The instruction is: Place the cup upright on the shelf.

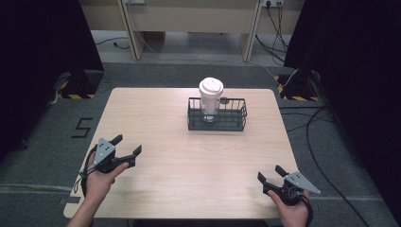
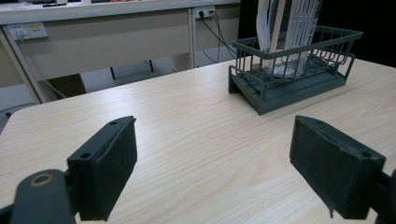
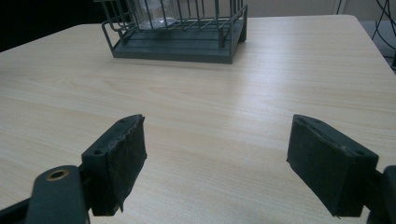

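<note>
So the biggest thing here is the pale wood-grain rectangular table [image 1: 156,142], mostly bare. Toward its far side sits a dark grey wire basket with a solid base [image 1: 217,115], and standing upright in its left half is a tall white paper cup with a white plastic lid [image 1: 210,97]. There's also a small dark round thing behind the basket's back rim, can't tell what it is.

Progress-wise, I'd say nothing has really started. The cup is in the basket untouched, and both grippers sit near the table's front edge, well apart from it. Whatever gets done with that cup (my guess is lifting it out), all of it is left: the reach, the grab, the move.

Pose: the left gripper [image 1: 126,145] is held in the person's left hand [image 1: 99,177] at the near left, angled up and toward the basket, jaws spread wide with nothing between them. In the left gripper view the basket sits ahead and to the right. The right gripper [image 1: 270,173] is in the right hand [image 1: 293,210] at the near right corner, pointing left and forward, jaws also wide apart and empty. Both hover low over bare tabletop, about level with each other.
</note>
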`<state>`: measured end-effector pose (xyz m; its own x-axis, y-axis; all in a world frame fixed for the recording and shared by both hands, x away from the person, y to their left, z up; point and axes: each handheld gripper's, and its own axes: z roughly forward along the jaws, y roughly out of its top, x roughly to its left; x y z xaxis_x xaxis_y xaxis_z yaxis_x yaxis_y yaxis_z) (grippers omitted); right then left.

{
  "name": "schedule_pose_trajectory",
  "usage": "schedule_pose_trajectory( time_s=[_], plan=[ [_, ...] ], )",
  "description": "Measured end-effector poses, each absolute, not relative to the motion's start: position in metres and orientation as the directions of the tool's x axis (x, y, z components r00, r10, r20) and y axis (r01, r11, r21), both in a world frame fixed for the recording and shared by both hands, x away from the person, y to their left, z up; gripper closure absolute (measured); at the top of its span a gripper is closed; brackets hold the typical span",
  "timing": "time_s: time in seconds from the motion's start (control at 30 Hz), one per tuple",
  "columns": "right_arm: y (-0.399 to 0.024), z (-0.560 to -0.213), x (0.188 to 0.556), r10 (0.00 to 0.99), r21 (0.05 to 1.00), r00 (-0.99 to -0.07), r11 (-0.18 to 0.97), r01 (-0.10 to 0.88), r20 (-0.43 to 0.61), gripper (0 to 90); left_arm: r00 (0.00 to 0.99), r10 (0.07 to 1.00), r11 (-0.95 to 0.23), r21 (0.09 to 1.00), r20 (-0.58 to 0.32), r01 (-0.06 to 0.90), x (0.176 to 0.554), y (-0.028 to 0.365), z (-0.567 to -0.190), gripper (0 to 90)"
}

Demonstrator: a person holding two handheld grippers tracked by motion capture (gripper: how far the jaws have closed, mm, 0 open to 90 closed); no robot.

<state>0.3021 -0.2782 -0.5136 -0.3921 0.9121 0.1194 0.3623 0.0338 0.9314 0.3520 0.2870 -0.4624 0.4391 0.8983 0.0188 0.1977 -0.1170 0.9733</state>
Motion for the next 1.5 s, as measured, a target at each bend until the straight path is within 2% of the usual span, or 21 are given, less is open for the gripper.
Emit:
schedule_pose_trajectory(
  time_s=[1.5],
  plan=[
    [-0.278,-0.514,0.302,0.914,0.934,-0.393,0.047,0.354,0.103,20.1,0.255,0.966,-0.035,0.964,-0.034,0.265,0.316,0.353,-0.501,14.6]
  ],
)
